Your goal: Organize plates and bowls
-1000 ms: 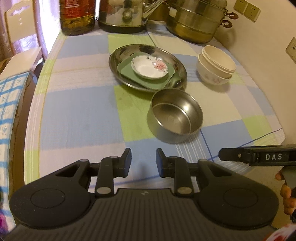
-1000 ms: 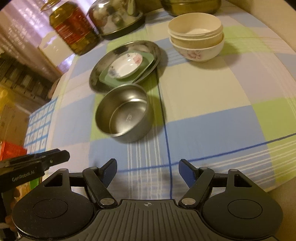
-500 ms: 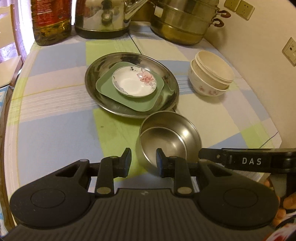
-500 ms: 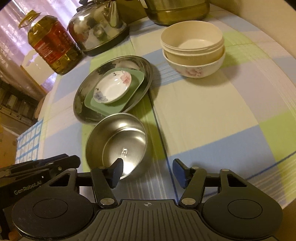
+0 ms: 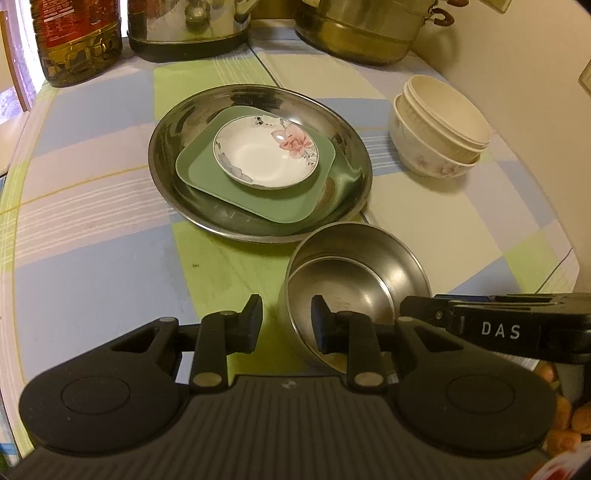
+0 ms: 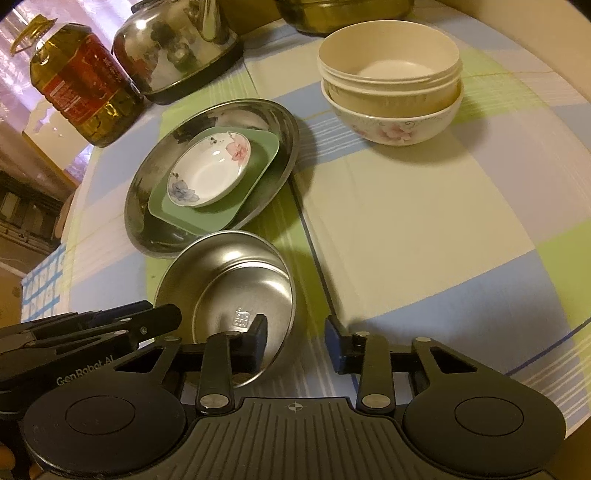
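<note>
Oil bottle [image 5: 77, 40], kettle [image 5: 188, 27] and pot [image 5: 360, 31] cropped at 12 o'clock; steel bowl [image 5: 356, 282] near rim hidden behind jaws.

My left tongs [image 5: 286, 323] are matte black: a ribbed body, two round discs, silver rivets on the finger links and blue-faced pads. My right tongs [image 6: 295, 341] are built the same, with white "DAS" lettering on their side; the left pair's side reads "GenRobot.AI".

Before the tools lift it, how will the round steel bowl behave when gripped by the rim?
The round steel bowl looks thin-walled and empty, so probably light. Its polished, shiny metal may slip between the pads. A one-sided rim grip would likely tilt it.
</note>
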